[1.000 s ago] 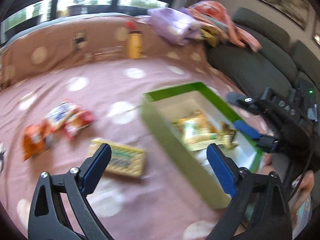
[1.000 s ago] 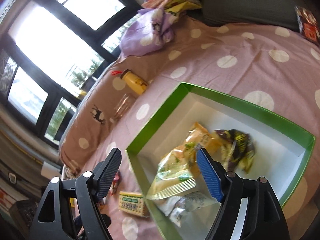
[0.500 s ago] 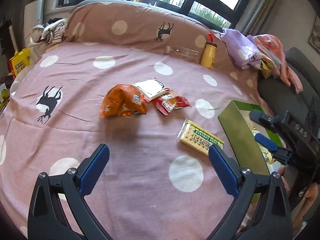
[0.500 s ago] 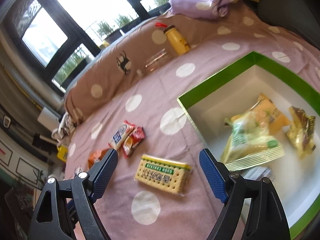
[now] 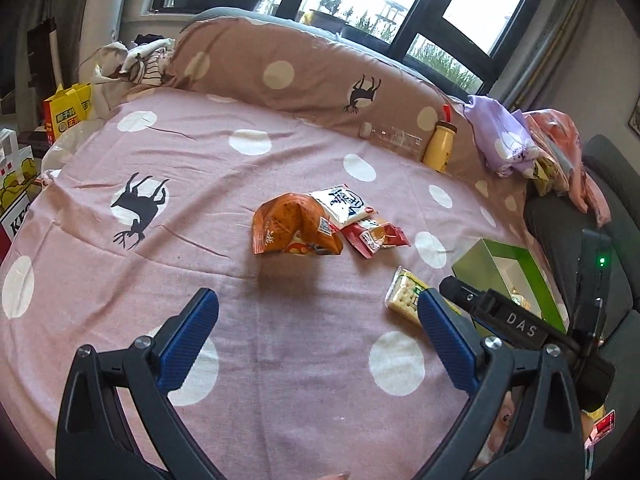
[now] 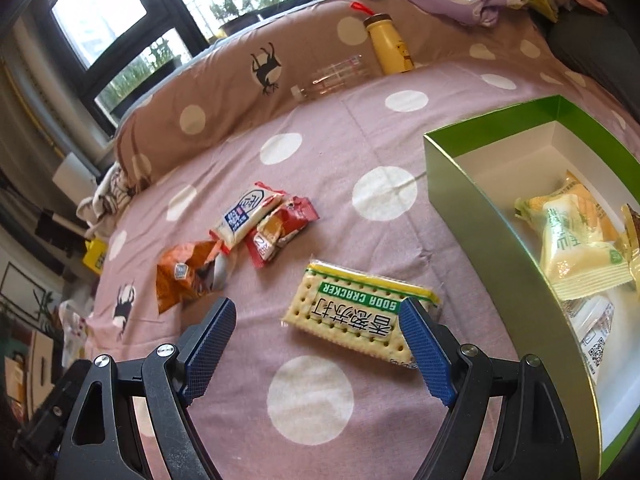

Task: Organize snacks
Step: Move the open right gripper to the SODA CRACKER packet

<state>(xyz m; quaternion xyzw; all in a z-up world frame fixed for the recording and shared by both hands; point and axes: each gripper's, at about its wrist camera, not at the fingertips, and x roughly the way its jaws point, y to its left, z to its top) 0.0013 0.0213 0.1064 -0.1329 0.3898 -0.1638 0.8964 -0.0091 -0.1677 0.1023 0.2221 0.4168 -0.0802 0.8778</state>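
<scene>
A soda cracker pack (image 6: 360, 316) lies flat on the pink dotted cloth (image 6: 320, 152), under my right gripper (image 6: 316, 304). That gripper is open and its pads stay clear of the pack. Further off lie an orange bag (image 6: 188, 276), a white-blue packet (image 6: 244, 216) and a red packet (image 6: 280, 228). The green box (image 6: 460, 216) at the right holds yellow packets (image 6: 576, 240). My left gripper (image 5: 316, 296) hovers open and empty, short of the orange bag (image 5: 292, 228). To its right are the cracker pack (image 5: 404, 300) and the right gripper's black body (image 5: 504, 318).
A yellow bottle (image 6: 388, 44) and a clear bottle (image 6: 336, 76) rest against the brown dotted bolster (image 5: 280, 64) at the back. Purple and pink cloths (image 5: 500, 140) pile on a grey sofa (image 5: 600, 208) at the right. A yellow bag (image 5: 68, 112) stands beyond the left edge.
Both grippers have swung left, away from the green box. The right one now hangs over the cracker pack, and the left one faces the loose packets.
</scene>
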